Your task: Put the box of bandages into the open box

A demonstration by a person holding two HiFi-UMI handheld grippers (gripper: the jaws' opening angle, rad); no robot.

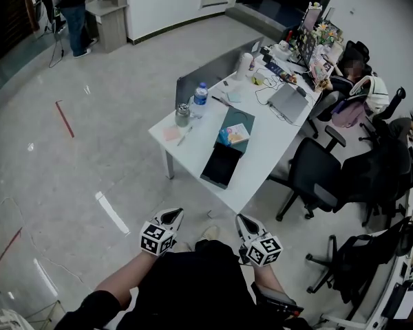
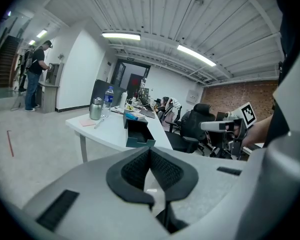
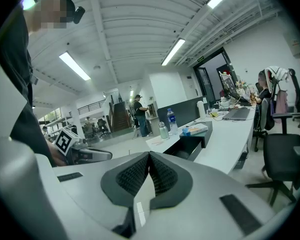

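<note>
On the white table [image 1: 268,153], well ahead of the operator, stands the open box [image 1: 221,165], dark inside with a teal panel adjoining its far side. The box of bandages [image 1: 234,135] lies on that teal panel, outside the dark hollow; whether the panel is the lid cannot be told. A water bottle [image 1: 200,95] and a metal flask [image 1: 183,114] stand together near the table's left corner, and a laptop [image 1: 288,102] sits farther along. Office chairs [image 1: 315,176] stand to the right of the table.

Both tools are held low, close to the operator's body and well apart from the table. The left gripper [image 2: 150,151] has its jaws together with nothing between them. The right gripper [image 3: 149,155] likewise has its pads meeting on nothing. A person [image 1: 73,9] stands at a counter in the far left corner.
</note>
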